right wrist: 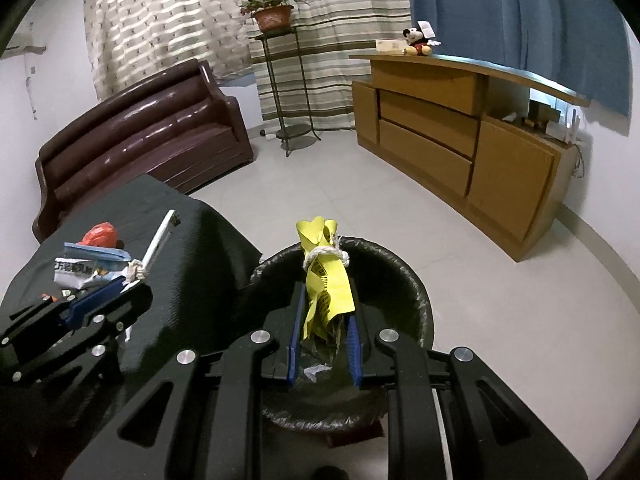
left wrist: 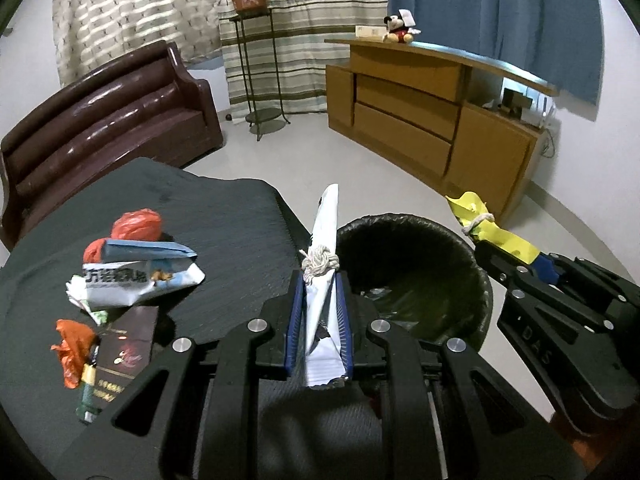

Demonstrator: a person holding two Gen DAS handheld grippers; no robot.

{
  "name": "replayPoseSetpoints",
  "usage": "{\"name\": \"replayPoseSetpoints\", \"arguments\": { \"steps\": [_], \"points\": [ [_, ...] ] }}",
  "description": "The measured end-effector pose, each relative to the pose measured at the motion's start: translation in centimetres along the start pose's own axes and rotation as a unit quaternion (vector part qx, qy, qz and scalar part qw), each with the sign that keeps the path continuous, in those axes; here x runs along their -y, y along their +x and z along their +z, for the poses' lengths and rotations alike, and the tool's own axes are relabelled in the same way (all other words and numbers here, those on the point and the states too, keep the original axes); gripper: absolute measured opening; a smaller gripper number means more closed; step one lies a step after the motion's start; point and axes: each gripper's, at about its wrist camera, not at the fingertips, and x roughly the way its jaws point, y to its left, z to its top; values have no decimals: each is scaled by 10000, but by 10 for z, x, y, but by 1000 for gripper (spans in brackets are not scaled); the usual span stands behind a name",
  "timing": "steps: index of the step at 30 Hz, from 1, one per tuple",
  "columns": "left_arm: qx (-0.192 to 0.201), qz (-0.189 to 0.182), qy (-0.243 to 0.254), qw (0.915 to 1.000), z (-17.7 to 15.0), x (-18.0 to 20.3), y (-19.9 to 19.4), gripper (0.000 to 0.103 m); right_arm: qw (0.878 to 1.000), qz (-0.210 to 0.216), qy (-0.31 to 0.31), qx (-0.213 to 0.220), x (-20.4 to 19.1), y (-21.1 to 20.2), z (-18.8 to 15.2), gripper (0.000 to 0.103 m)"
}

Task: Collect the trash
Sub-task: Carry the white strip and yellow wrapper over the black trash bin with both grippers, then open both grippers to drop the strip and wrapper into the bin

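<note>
My left gripper [left wrist: 319, 280] is shut on a white folded paper wrapper [left wrist: 326, 236] tied with white string, held at the table's edge beside the bin. My right gripper [right wrist: 324, 300] is shut on a yellow wrapper [right wrist: 326, 280] bound with string, right above the black-lined trash bin [right wrist: 416, 300]. The bin [left wrist: 472, 256] holds a few scraps at its bottom. In the left wrist view the right gripper [left wrist: 496, 248] shows at the right with the yellow wrapper [left wrist: 488, 228]. On the dark table [left wrist: 232, 224] lie a blue-white snack bag [left wrist: 136, 276], red plastic bags [left wrist: 136, 224], an orange bag [left wrist: 72, 352] and a dark booklet [left wrist: 124, 356].
A brown leather sofa [left wrist: 108, 120] stands behind the table. A metal plant stand [left wrist: 260, 76] with a potted plant is at the back by striped curtains. A wooden cabinet [left wrist: 432, 112] with a plush toy [left wrist: 400, 28] on top is at the right. Pale tiled floor [right wrist: 400, 216] surrounds the bin.
</note>
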Motion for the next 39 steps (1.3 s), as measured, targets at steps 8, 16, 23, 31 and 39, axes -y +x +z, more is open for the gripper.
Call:
{"name": "replayPoseSetpoints", "arguments": {
  "steps": [8, 16, 23, 31, 39],
  "points": [
    [-130, 58, 2, 9999, 6, 8, 19, 17, 9999, -6, 131, -63, 10, 14, 0, 20],
    [-154, 63, -98, 9998, 6, 4, 25, 48, 9996, -59, 216, -143, 14, 19, 0, 22],
    [-87, 45, -151, 9998, 7, -1, 16, 56, 9996, -115, 257, -97, 17, 11, 1, 32],
    [37, 19, -209, 9998, 3, -15, -12, 58, 9996, -138, 231, -66, 10, -4, 1, 42],
    [149, 117, -342, 9992, -11, -48, -49, 62, 9998, -42, 179, -49, -9, -23, -3, 48]
  ]
}}
